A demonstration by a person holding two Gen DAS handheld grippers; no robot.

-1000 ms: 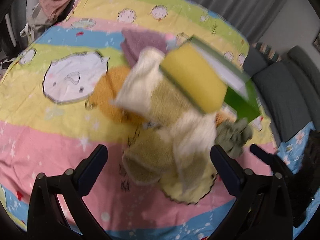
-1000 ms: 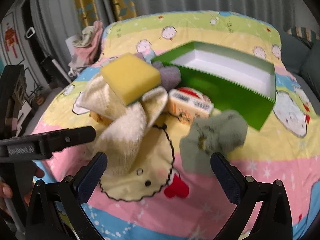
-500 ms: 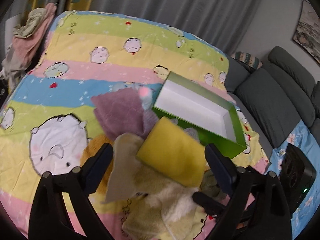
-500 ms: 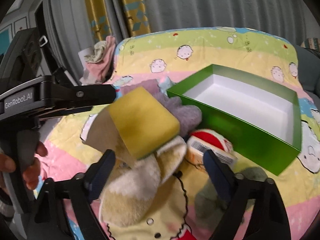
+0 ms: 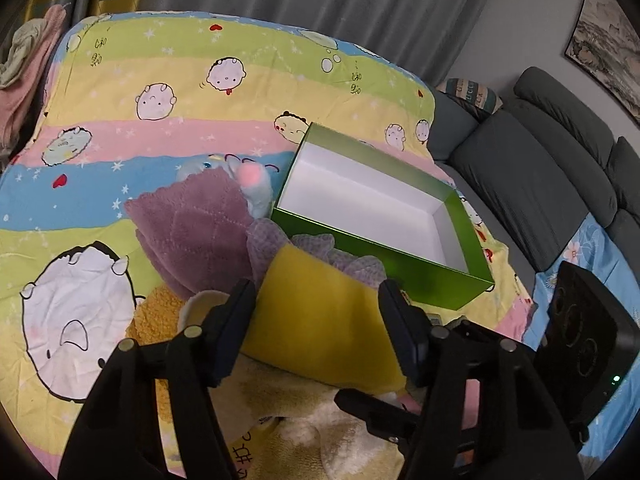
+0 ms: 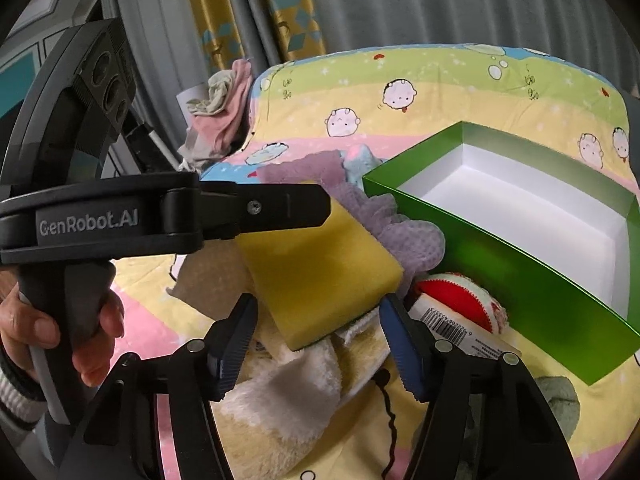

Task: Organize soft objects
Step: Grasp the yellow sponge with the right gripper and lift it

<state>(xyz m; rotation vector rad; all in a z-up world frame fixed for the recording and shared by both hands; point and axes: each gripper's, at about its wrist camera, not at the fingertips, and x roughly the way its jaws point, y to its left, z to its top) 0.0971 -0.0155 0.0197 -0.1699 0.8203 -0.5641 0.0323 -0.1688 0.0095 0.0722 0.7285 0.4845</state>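
Note:
A yellow sponge [image 5: 320, 312] sits between the pads of my left gripper [image 5: 318, 332], which is shut on it and holds it above the pile; it also shows in the right wrist view [image 6: 320, 276], with the left gripper's finger [image 6: 264, 210] against its far side. My right gripper [image 6: 316, 344] stands around the sponge's near end; I cannot tell if its pads touch it. An open green box [image 5: 440, 280] with a white inside lies just right of the sponge, also in the right wrist view [image 6: 532, 288]. A cream towel [image 6: 288, 400] lies below.
A purple towel [image 5: 200, 232], a lilac waffle cloth [image 6: 404, 236], a blue plush [image 5: 256, 196], an orange cloth [image 5: 160, 312], a red-and-white packaged item [image 6: 460, 312] and a grey-green cloth [image 6: 560, 404] lie on the striped cartoon blanket [image 5: 160, 140]. A grey sofa [image 5: 540, 184] stands right.
The left gripper has closed in on the yellow sponge and now grips it. The right gripper has narrowed and moved up to the sponge's near end. Both views have risen towards the box.

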